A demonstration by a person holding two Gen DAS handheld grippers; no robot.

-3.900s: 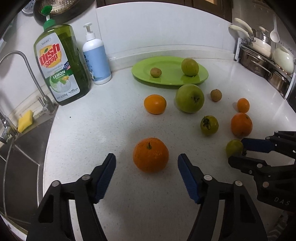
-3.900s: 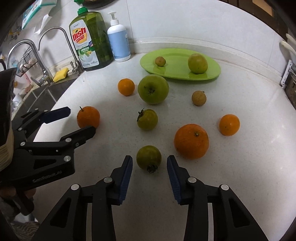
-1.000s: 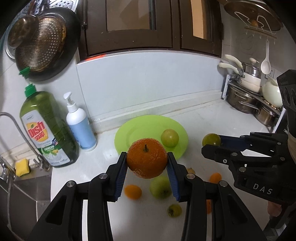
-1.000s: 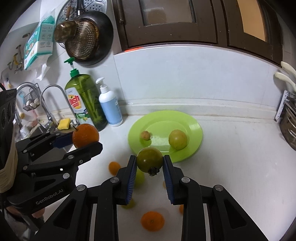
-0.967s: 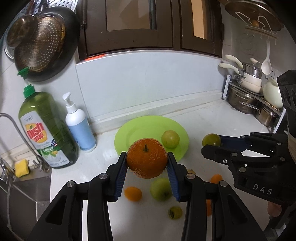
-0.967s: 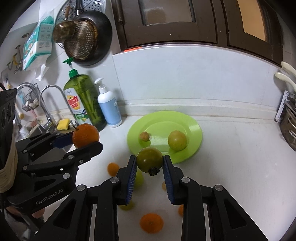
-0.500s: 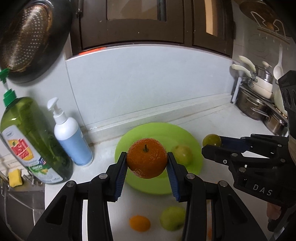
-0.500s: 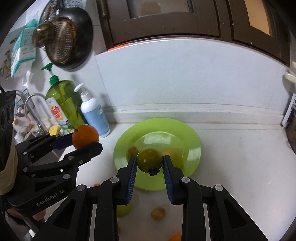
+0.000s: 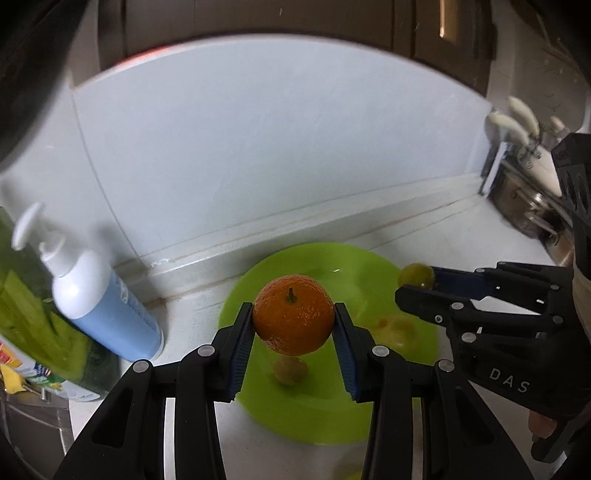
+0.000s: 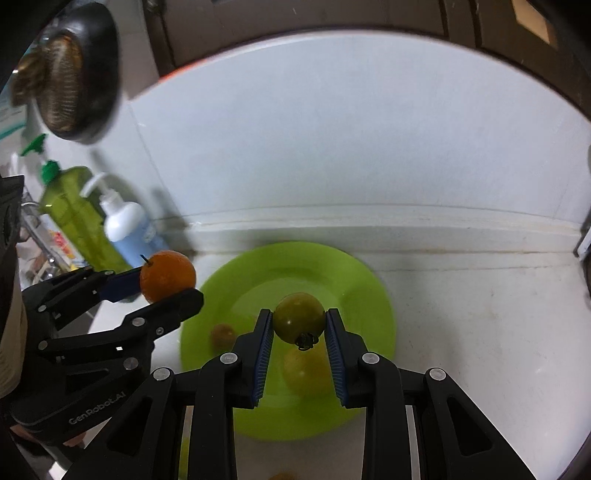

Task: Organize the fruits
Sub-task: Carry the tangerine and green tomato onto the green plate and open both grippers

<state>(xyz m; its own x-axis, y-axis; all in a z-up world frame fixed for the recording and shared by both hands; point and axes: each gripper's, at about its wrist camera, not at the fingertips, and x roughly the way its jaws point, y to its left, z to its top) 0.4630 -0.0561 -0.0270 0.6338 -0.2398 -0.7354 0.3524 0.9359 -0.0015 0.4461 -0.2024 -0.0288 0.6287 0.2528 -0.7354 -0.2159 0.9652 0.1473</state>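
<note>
left gripper (image 9: 293, 325) clamping orange (image 9: 293, 319), right gripper (image 10: 299, 326) clamping green tomato (image 10: 298, 322)

A pale, glossy wall panel (image 10: 332, 140) is filling the back of the kitchen, meeting the white speckled desk (image 10: 480, 332) along a raised ledge. Dark wooden cabinet doors (image 9: 258, 18) are hanging above. A black pan holding a metal strainer (image 10: 70, 77) is hanging on the wall at left, and steel pots (image 9: 532, 214) are sitting, blurred, at far right. Soft light is reflecting off the panel.
</note>
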